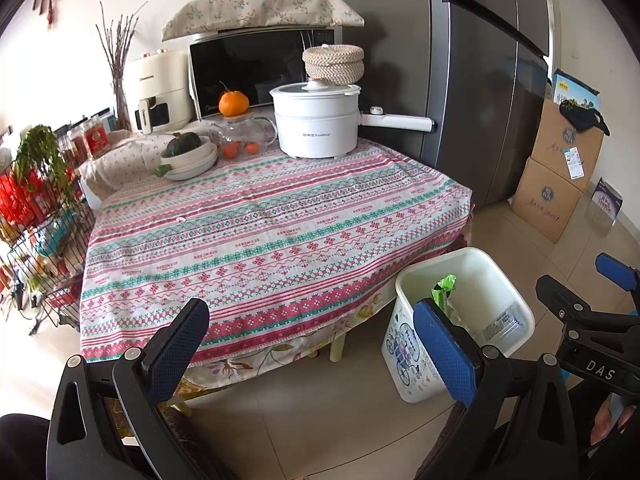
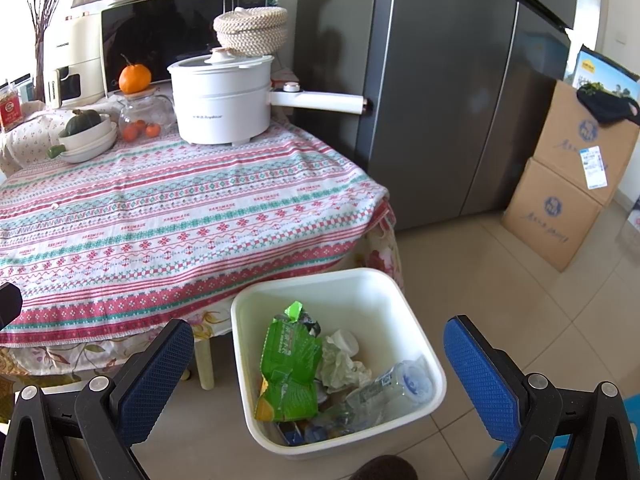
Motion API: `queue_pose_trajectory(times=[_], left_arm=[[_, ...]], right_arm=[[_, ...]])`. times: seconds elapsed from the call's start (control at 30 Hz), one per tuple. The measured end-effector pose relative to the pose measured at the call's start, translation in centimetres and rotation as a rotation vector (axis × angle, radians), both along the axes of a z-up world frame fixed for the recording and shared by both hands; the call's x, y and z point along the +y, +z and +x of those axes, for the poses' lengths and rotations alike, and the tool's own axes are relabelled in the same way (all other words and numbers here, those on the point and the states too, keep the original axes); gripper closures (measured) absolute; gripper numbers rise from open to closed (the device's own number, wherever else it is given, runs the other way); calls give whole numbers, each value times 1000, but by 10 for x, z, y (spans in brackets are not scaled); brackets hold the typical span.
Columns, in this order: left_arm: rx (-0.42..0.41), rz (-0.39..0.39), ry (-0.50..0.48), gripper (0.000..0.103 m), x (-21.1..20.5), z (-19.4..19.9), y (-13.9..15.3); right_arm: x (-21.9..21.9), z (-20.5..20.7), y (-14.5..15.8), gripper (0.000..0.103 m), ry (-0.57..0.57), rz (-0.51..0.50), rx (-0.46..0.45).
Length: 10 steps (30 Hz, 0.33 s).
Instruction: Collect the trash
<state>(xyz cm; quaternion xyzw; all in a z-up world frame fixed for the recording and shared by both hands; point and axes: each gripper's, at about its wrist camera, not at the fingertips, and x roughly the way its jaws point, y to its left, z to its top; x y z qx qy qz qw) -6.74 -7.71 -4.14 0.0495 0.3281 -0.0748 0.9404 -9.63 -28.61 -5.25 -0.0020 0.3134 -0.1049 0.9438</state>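
A white trash bin (image 2: 400,304) stands on the floor by the table's near right corner; it also shows in the left wrist view (image 1: 404,344). In it lie a green snack bag (image 2: 290,368), crumpled tissue (image 2: 340,364) and a clear plastic bottle (image 2: 392,390). My right gripper (image 2: 320,376) is open and empty, right above the bin. My left gripper (image 1: 310,348) is open and empty, over the table's front edge, left of the bin. The right gripper shows in the left wrist view (image 1: 588,288).
The table carries a patterned cloth (image 1: 260,236) with a white pot (image 1: 316,120), a glass teapot (image 1: 240,136), stacked bowls (image 1: 192,160) and a microwave (image 1: 256,68) at the back. A grey fridge (image 1: 480,80) and cardboard boxes (image 1: 556,176) stand right; a wire rack (image 1: 44,232) stands left.
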Motion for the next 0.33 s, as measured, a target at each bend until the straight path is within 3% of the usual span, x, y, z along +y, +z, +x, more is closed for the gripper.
queue_pose_trajectory(times=[0.33], left_arm=[[8,-1,4,0,2,-1,-2]], right_arm=[[0,0,0,0,0,0,-1]])
